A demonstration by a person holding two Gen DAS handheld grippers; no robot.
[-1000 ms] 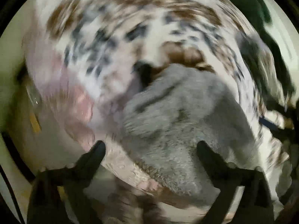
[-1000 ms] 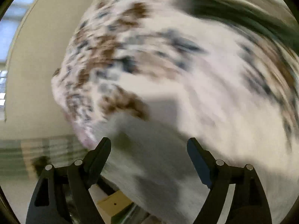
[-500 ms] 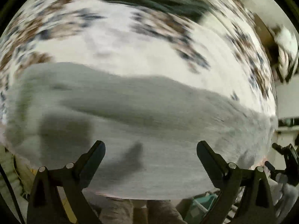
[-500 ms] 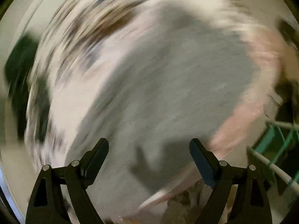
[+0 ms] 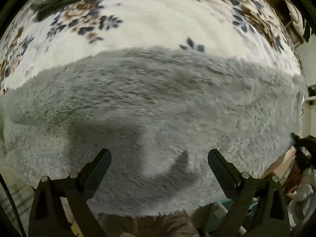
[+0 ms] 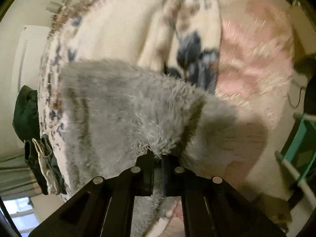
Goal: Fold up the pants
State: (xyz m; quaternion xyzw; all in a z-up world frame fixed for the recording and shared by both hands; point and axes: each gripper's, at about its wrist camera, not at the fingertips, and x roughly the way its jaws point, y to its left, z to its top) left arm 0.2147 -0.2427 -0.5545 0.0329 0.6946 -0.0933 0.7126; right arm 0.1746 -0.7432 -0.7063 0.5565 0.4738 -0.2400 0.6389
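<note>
Pinching the grey fleece pants (image 6: 126,106) edge, right gripper (image 6: 157,159) sat clamped; left gripper (image 5: 159,163), gaping empty above them, needed an equally deep bite.

The pants (image 5: 158,108) were grey, shaggy fleece, spread flat in a wide band from nine to three o'clock over a cream, floral-printed cover. In the right wrist view, one edge of the pants (image 6: 126,106) rose in a ridge toward six o'clock.
</note>
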